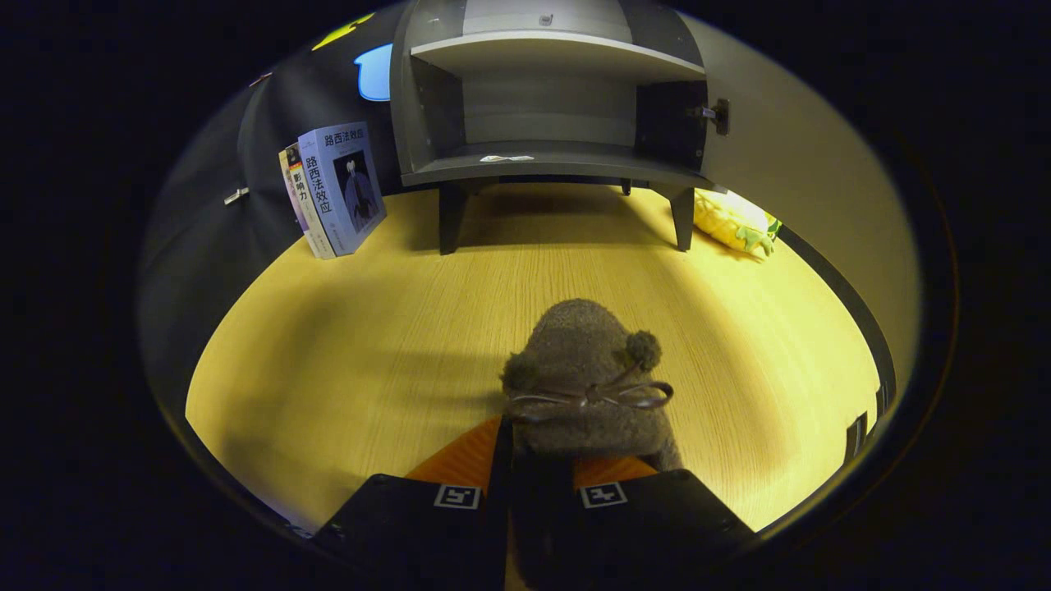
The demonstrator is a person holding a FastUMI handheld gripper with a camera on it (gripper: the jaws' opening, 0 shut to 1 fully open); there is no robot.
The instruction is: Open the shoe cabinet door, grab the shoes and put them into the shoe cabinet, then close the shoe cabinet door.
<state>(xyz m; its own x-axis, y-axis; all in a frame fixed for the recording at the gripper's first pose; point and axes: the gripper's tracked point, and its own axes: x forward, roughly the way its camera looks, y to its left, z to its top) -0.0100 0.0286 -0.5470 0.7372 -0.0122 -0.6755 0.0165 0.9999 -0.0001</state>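
Note:
A brown fuzzy shoe (585, 382) with two pompoms and a thin bow sticks out forward from between my fingers, toe pointing toward the cabinet. My gripper (538, 460) is shut on the shoe's rear part, holding it above the wooden table (345, 353). Beyond the shoe stands the grey shoe cabinet (550, 90) on short legs. Its door (805, 164) is swung open to the right, showing a lower shelf (566, 156) and an upper shelf (558, 45). A small pale scrap lies on the lower shelf.
Two or three books (332, 189) lean upright left of the cabinet. A yellow pineapple-like plush toy (733, 222) lies behind the cabinet's right leg, next to the open door. Bare wood stretches between the shoe and the cabinet legs.

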